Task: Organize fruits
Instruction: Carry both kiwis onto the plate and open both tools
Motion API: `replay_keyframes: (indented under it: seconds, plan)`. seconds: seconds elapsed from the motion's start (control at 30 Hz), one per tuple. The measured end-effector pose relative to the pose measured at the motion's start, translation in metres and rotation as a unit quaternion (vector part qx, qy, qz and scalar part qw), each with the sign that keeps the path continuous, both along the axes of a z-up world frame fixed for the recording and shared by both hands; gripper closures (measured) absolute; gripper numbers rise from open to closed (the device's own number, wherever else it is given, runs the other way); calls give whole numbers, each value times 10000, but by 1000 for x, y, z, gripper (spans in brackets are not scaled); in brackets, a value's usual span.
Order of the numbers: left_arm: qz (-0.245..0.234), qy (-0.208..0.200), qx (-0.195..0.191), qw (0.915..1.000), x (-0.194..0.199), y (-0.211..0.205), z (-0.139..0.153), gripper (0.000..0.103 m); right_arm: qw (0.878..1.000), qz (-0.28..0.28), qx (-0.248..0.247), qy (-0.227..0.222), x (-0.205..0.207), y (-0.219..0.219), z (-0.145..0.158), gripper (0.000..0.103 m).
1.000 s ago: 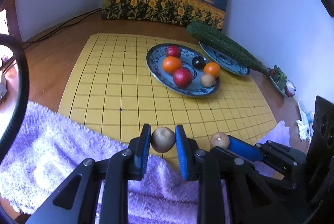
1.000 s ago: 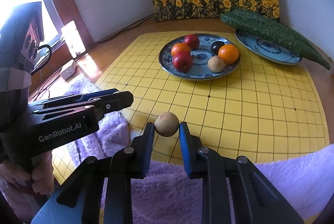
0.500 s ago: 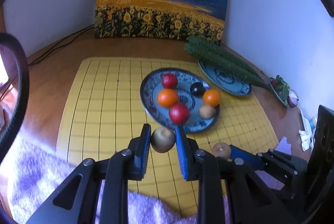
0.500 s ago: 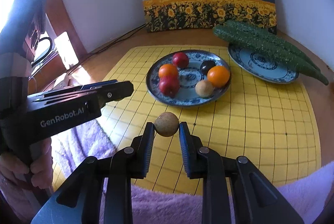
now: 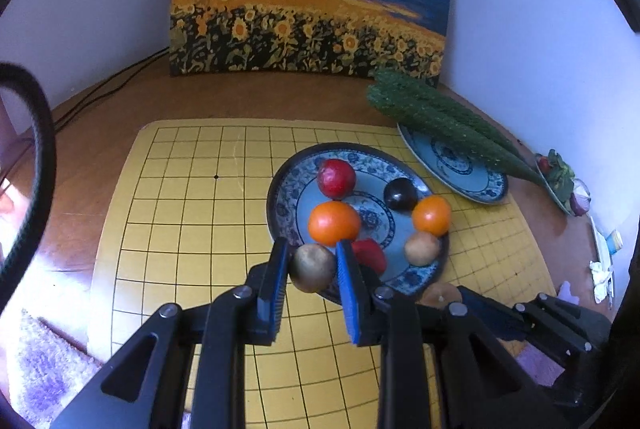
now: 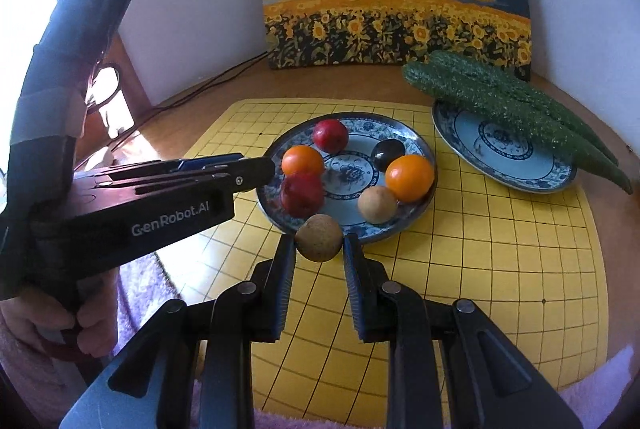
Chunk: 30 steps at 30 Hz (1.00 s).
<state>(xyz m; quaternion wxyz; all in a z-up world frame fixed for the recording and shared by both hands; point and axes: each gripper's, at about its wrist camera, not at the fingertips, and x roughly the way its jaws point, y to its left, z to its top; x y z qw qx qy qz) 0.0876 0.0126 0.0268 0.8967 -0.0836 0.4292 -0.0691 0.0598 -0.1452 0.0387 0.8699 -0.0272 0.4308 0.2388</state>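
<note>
At the near rim of the fruit plate (image 6: 416, 149), we hold one brown round fruit (image 5: 313, 267) clamped in the left gripper (image 5: 310, 271), another (image 6: 319, 237) in the right gripper (image 6: 319, 249); next, release both onto bare plate.

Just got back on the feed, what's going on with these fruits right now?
A person holds a tool in each hand, and each is shut on a small brown fruit. The left tool carries one brown fruit at the near rim of the fruit plate; the right tool carries the other brown fruit at the plate's near edge. The plate already holds two red fruits, two oranges, a dark one and a tan one. Neither fruit is released yet.
</note>
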Motion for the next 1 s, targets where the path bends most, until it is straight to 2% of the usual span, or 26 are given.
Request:
replay_keyframes:
  seconds: [1.0]
  plan:
    - [-14, 57, -23, 10000, 8, -5, -9, 78, 9999, -73, 12, 111, 12, 2, -10, 75]
